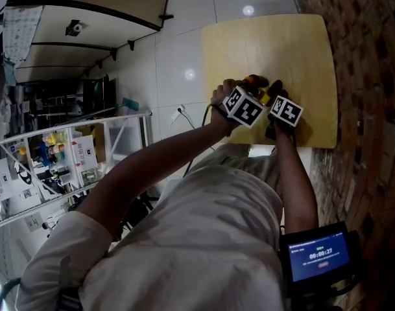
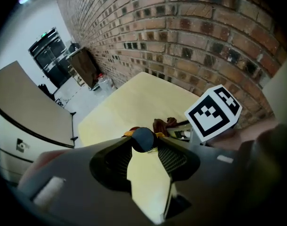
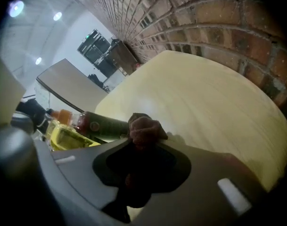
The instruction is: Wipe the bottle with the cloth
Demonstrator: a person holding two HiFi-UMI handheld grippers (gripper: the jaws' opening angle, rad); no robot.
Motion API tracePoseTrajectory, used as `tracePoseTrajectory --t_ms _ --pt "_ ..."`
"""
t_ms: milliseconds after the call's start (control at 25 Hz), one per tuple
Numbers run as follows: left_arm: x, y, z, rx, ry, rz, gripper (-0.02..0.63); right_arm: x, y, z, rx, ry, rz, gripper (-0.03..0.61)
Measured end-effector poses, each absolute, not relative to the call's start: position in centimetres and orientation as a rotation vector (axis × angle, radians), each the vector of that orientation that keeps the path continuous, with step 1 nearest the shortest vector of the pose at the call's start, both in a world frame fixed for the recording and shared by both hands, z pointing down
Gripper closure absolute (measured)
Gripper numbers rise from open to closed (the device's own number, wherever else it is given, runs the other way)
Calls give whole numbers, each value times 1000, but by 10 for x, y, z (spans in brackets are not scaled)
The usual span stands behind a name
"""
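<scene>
The bottle [image 3: 105, 125] is dark with a red label and an orange neck, and it lies nearly level over the light wooden table [image 1: 268, 44]. My left gripper [image 2: 143, 143] is shut on the bottle's [image 2: 142, 136] round dark-blue end. My right gripper [image 3: 143, 139] is shut on a bunched brown cloth [image 3: 144, 127], which touches the bottle's side. In the left gripper view the cloth [image 2: 163, 125] shows just beyond the bottle, beside the right gripper's marker cube [image 2: 213, 112]. In the head view both grippers sit close together near the table's near edge, the left gripper [image 1: 251, 83] by the bottle's orange part [image 1: 256, 80].
A brick wall [image 1: 366, 76] runs along the table's right side. White tiled floor [image 1: 178, 50] lies to the left, with a wire shelf of goods [image 1: 48, 167] and a grey desk [image 1: 87, 18]. A small lit screen [image 1: 317, 254] hangs at the person's right side.
</scene>
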State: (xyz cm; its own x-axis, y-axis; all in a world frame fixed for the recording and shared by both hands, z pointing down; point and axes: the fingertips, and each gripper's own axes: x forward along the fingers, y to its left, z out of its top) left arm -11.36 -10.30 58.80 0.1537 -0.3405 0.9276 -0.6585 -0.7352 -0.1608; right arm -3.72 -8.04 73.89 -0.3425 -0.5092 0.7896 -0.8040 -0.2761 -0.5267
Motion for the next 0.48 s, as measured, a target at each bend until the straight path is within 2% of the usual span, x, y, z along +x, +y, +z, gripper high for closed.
tracePoseTrajectory --t_ms 320,480 --pt "-112 -76 598 2377 -710 1842 425 -41 -43 684 1662 -2002 1843 497" --pt "-119 -70 592 2433 -659 1899 425 -55 -33 650 1609 -2117 1791 497"
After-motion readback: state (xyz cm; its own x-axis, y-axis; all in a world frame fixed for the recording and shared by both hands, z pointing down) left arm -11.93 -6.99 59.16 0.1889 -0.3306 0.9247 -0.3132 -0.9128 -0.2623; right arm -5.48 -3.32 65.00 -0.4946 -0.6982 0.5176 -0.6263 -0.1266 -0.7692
